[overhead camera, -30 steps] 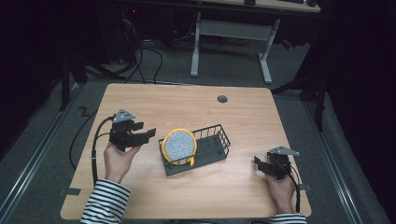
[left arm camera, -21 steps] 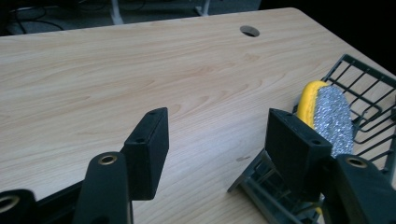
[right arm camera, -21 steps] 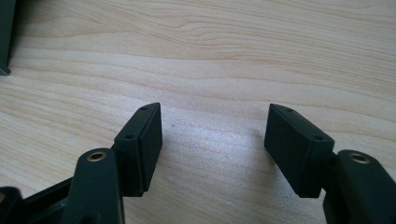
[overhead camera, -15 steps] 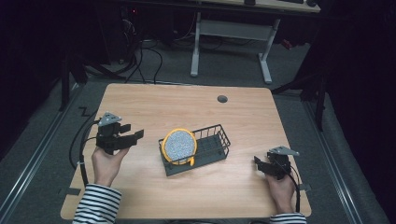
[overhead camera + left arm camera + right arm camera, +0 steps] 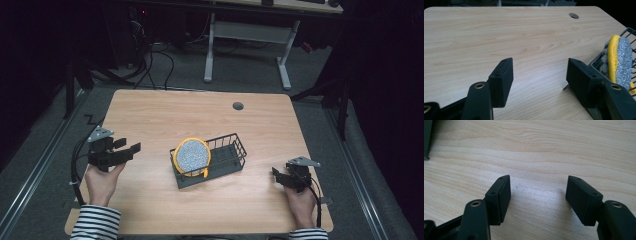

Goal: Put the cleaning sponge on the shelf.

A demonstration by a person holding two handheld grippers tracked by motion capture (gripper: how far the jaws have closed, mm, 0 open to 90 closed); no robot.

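Left tongs [image 5: 131, 148] sit at the left side of the pale wooden surface [image 5: 165, 112], held in a hand with a striped sleeve, with their two black jaws spread wide apart and nothing between them. Right tongs [image 5: 276, 173] rest near the right front corner, likewise parted and empty, as the right gripper view shows bare wood between the jaws.

Between the two, at the middle of the surface, stands a black wire basket [image 5: 231, 155], its long axis running on a slant from front-left to back-right. A round scouring pad with a yellow rim and a glittery silver face [image 5: 192, 156] stands on edge at the basket's left end, leaning against the wire, its flat face turned toward the person.

From the left tongs, the pad lies to the right and slightly ahead; in the left gripper view it shows edge-on at the far right [image 5: 621, 60]. The left tongs look nearer to it than the right tongs. Bare wood lies between them, so only the basket's wire wall would hinder a grasp. A small dark round hole [image 5: 238, 106] sits near the back edge, well apart.
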